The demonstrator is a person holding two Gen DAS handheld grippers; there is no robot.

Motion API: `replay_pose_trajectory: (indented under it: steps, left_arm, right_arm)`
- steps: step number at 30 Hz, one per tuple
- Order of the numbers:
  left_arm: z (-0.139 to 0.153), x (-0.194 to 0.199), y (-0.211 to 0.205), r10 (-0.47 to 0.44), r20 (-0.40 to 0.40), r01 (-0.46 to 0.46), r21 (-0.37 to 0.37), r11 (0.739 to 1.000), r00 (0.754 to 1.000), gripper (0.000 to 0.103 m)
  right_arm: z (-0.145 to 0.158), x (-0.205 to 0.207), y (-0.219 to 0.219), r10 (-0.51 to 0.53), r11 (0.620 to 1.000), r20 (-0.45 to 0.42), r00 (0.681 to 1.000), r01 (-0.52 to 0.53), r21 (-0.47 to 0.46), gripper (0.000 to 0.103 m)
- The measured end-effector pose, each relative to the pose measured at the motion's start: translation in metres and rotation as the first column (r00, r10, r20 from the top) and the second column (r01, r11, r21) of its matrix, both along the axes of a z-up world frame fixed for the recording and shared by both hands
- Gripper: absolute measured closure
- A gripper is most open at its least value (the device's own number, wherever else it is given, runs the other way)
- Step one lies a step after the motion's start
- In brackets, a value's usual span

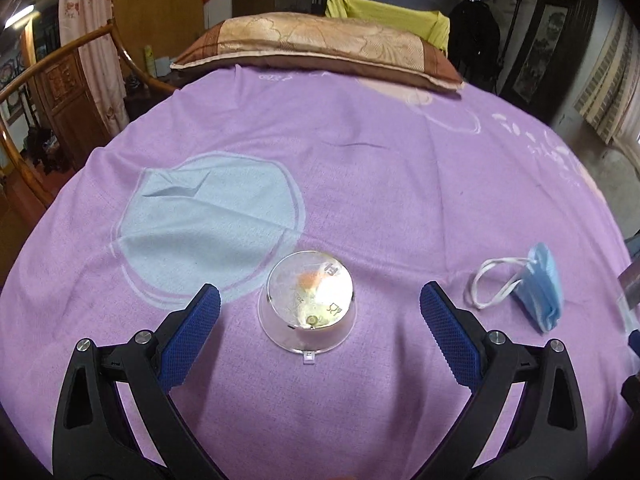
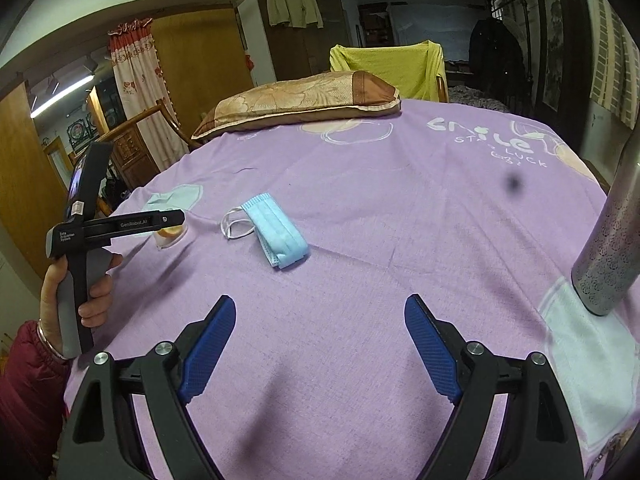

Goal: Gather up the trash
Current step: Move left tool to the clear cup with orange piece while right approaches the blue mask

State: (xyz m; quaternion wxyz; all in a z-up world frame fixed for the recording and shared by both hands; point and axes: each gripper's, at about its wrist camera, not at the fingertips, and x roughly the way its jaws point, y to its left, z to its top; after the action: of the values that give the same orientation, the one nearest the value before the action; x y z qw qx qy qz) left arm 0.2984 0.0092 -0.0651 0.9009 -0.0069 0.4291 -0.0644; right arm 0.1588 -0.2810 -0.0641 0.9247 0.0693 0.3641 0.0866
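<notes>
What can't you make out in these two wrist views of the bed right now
- Clear cup, left wrist view: glare hides its contents; only something orange shows.
- Same cup, right wrist view: mostly hidden behind the left gripper.
- Metal bottle, right wrist view: its top is cut off by the frame edge.
- Face mask: whether it is used or clean is too small to tell.
- Right gripper: open, nothing between its fingers.

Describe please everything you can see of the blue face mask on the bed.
The blue face mask is a pleated disposable one, folded lengthwise into a narrow strip. Its white ear loops spill out at one end. It lies flat on the purple bedsheet, untouched, to the right of the clear plastic cup.
</notes>
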Motion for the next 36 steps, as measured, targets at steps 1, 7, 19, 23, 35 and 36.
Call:
replay_pose_trajectory:
  steps: [1, 7, 19, 23, 35, 36]
  left_arm:
    - [-0.002, 0.001, -0.001, -0.001, -0.005, 0.001, 0.009, 1.0, 1.0, 0.007]
    - [-0.016, 0.006, -0.015, -0.025, -0.032, 0.028, 0.087, 0.996, 0.999, 0.009]
    - [-0.014, 0.004, -0.003, -0.009, -0.036, 0.011, 0.063, 0.998, 0.999, 0.036]
    - [-0.013, 0.004, 0.001, 0.001, -0.041, 0.001, 0.042, 0.999, 0.999, 0.036]
    - [-0.016, 0.007, -0.004, 0.023, -0.033, -0.019, 0.115, 0.993, 0.999, 0.03]
    - [-0.017, 0.008, -0.002, 0.034, -0.034, -0.03, 0.117, 0.993, 0.999, 0.028]
  right_arm:
    - [0.0, 0.001, 0.0, -0.001, 1.0, -0.003, 1.0, 0.001, -0.001, 0.018]
    - [-0.002, 0.003, -0.002, -0.01, 1.0, -0.013, 1.0, 0.009, -0.004, 0.018]
    - [-0.018, 0.029, 0.005, -0.01, 1.0, -0.087, 0.996, 0.012, 0.023, 0.018]
    - [-0.013, 0.058, 0.026, 0.022, 1.0, -0.106, 0.994, -0.019, 0.025, 0.018]
    - [-0.029, 0.107, 0.063, 0.037, 0.995, -0.099, 0.994, -0.045, -0.085, 0.018]
    - [-0.031, 0.108, 0.062, 0.034, 0.995, -0.102, 0.994, -0.044, -0.089, 0.018]
